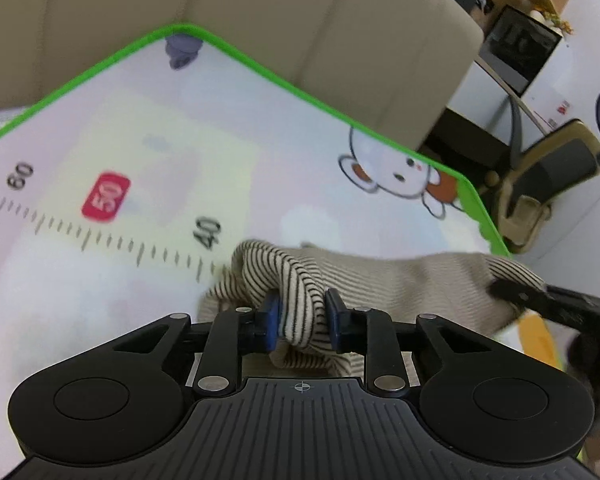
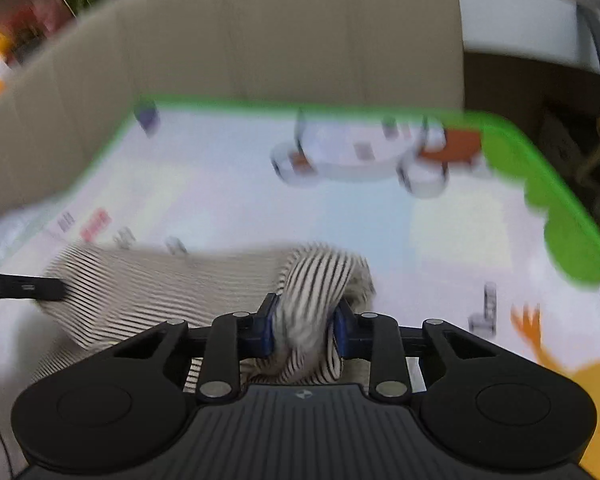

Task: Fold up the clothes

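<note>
A beige garment with thin black stripes (image 1: pixel 380 280) lies bunched on a printed play mat (image 1: pixel 180 120). My left gripper (image 1: pixel 302 320) is shut on a bunched fold at the garment's left end, its blue pads pressing the cloth from both sides. In the left wrist view the other gripper's black finger (image 1: pixel 540 300) reaches the garment's right end. The right wrist view is blurred: my right gripper (image 2: pixel 306 328) is shut on a rolled fold of the striped garment (image 2: pixel 160 280), and the left gripper's finger (image 2: pixel 24 286) shows at the far left.
The mat has a green border (image 1: pixel 260 68), a ruler print and a cartoon bear (image 1: pixel 400 172). A beige sofa (image 1: pixel 260 8) stands right behind the mat. Beyond the mat's right corner are a chair (image 1: pixel 548 176), a desk and a dark monitor (image 1: pixel 516 48).
</note>
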`<state>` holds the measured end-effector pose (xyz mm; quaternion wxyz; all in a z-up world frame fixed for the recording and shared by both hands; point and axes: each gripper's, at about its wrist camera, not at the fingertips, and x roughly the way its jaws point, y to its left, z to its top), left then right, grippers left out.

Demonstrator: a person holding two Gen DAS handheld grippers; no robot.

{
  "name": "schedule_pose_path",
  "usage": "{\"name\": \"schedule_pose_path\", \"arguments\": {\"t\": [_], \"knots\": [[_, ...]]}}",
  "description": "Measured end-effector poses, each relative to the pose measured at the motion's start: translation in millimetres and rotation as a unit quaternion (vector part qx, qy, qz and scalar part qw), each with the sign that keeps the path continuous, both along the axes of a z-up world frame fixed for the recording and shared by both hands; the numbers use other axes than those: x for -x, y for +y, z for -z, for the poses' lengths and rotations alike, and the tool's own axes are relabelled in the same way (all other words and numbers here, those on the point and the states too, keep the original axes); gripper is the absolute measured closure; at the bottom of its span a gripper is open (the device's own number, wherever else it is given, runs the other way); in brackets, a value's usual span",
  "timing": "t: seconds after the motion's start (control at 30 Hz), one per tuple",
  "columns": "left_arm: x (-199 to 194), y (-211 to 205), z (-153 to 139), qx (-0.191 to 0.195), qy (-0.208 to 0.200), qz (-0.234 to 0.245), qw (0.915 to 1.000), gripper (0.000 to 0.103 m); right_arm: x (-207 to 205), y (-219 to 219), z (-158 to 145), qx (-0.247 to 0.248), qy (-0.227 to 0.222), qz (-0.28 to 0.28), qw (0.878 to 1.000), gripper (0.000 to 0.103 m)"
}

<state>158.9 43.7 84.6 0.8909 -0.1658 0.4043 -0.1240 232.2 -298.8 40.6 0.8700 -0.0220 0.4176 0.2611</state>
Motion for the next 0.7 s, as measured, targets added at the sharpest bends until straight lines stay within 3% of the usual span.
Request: {"name": "schedule_pose_path", "arguments": {"t": [0.1,0.17,0.3,0.33,0.47,0.5,0.57,0.6,0.63,0.67,0.7], "knots": [[9,-4,22,-0.004,0.050,0.009,0.9987,0.077,0,-9,14,-0.019,0.030,0.017,0.999,0.067],[13,-5,39,-0.026,0.072,0.009,0.9970,0.075,1,-13,9,-0.029,0.041,0.018,0.999,0.063],[15,8,29,-0.003,0.066,0.001,0.9978,0.072,2,-28,-15,-0.070,0.025,0.030,0.997,0.041],[16,13,21,0.009,0.053,-0.002,0.9986,0.067,2,-30,-19,-0.082,0.023,0.035,0.996,0.037],[10,23,2,0.043,0.022,-0.019,0.9987,0.031,-8,-19,-9,-0.073,0.033,0.036,0.996,0.037],[7,22,1,0.046,0.025,-0.021,0.9984,0.029,-10,-13,-4,-0.067,0.037,0.032,0.997,0.037],[-4,16,12,0.040,0.047,-0.017,0.9979,0.019,-9,-1,2,-0.049,0.044,0.013,0.998,0.059],[-9,11,19,0.034,0.059,-0.015,0.9976,0.019,-5,5,-1,-0.034,0.035,-0.001,0.999,0.064],[-14,6,27,0.027,0.073,-0.012,0.9969,0.024,1,9,-6,-0.017,0.016,-0.012,1.000,0.075],[-15,3,34,0.024,0.080,-0.007,0.9964,0.041,5,11,-12,-0.010,0.002,-0.021,1.000,0.078],[-16,0,40,0.023,0.088,-0.002,0.9959,0.051,9,9,-20,-0.013,-0.005,-0.027,1.000,0.079]]}}
